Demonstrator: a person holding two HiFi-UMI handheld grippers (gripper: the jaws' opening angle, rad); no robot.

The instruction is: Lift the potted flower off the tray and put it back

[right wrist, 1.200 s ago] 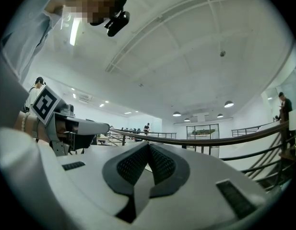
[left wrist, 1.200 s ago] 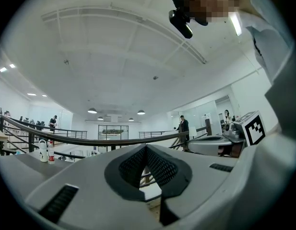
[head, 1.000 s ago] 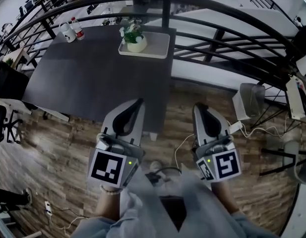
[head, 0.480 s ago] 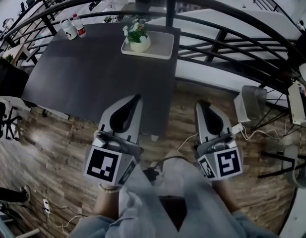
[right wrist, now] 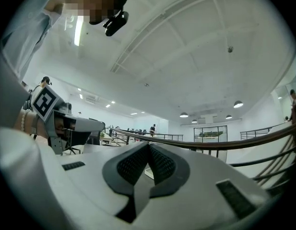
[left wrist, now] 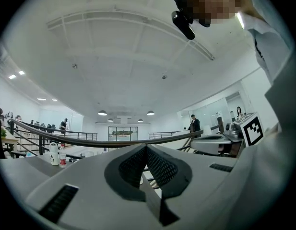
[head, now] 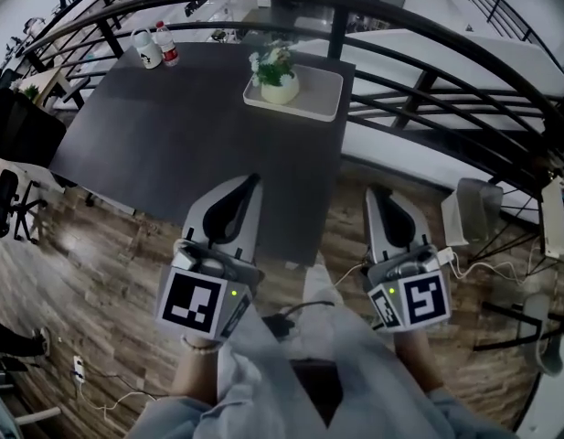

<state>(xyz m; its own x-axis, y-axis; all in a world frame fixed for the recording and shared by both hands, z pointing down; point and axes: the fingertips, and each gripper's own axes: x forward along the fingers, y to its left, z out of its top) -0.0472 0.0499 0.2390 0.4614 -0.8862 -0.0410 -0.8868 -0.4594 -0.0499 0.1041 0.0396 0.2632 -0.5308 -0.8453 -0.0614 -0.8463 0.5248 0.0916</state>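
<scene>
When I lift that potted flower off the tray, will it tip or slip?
Probably top-heavy: the potted flower has foliage spreading above a small rounded pot, so it may tip. The pot looks smooth, so it is likely slippery.

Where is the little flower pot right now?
In the head view, the potted flower stands on the white tray's left end, at the table's far right corner by the railing.

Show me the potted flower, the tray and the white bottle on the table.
potted flower [head: 280,88]: head view, on the pale pot.
tray [head: 320,94]: head view, on the bare right part of its floor.
white bottle [head: 147,50]: head view, on its body.
</scene>
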